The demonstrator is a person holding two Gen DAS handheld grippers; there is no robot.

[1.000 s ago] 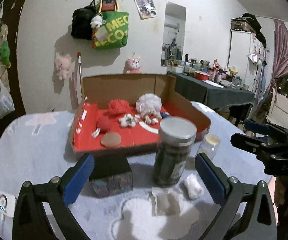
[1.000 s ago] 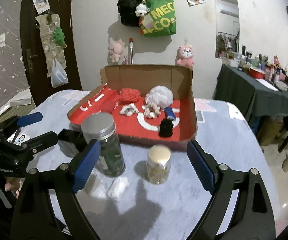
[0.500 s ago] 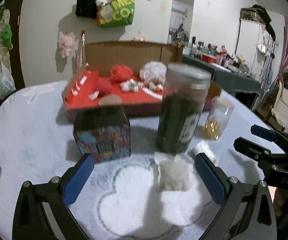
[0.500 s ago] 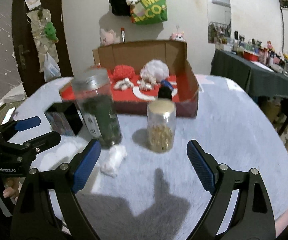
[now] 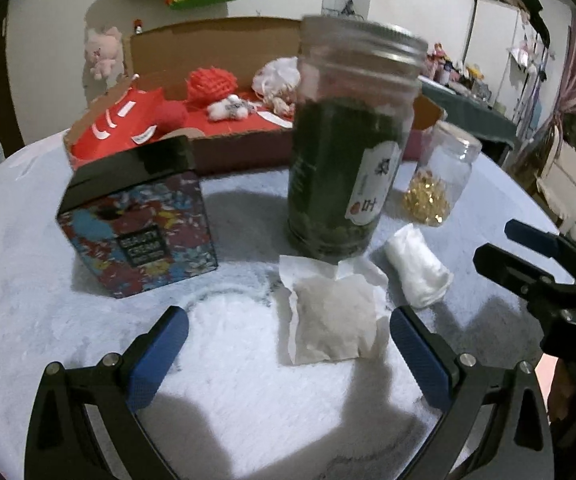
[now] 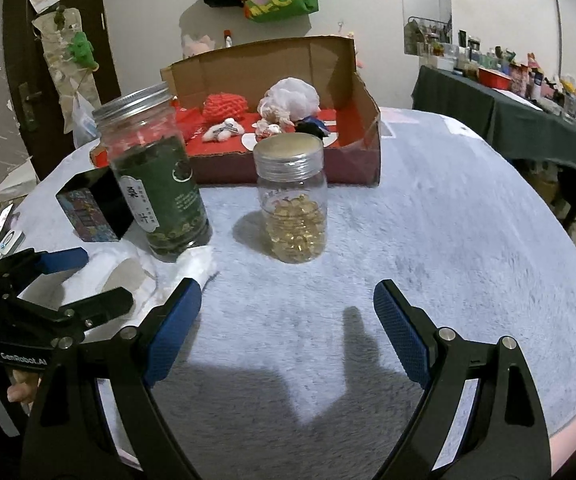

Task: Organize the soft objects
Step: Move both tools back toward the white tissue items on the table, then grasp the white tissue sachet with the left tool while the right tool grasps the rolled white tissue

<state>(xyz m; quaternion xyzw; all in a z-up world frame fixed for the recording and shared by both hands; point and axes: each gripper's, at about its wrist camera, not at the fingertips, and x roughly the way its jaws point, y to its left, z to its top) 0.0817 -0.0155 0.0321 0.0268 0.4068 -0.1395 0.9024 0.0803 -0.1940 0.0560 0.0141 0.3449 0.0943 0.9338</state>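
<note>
A flat white sachet [image 5: 333, 318] lies on the pale fleecy table, between my left gripper's open fingers and just ahead of them. My left gripper [image 5: 288, 344] is open and empty, low over the table. A rolled white cloth [image 5: 417, 266] lies right of the sachet; in the right wrist view its end [image 6: 202, 262] shows beside the green jar. My right gripper [image 6: 288, 320] is open and empty, short of the capsule jar [image 6: 293, 204]. A cardboard box [image 6: 361, 92] with a red floor holds a red mesh ball [image 5: 210, 82], a white mesh puff [image 6: 293, 96] and small plush toys.
A tall jar of dark green leaves [image 5: 347, 140] stands right behind the sachet. A patterned black box [image 5: 140, 216] stands to its left. The capsule jar also shows in the left wrist view [image 5: 437, 178]. A dark table [image 6: 527, 120] crowded with bottles stands at the far right.
Both grippers have dropped lower and moved forward toward the table. The sachet now lies between my left fingers, and the jars loom closer. Both stay open.
</note>
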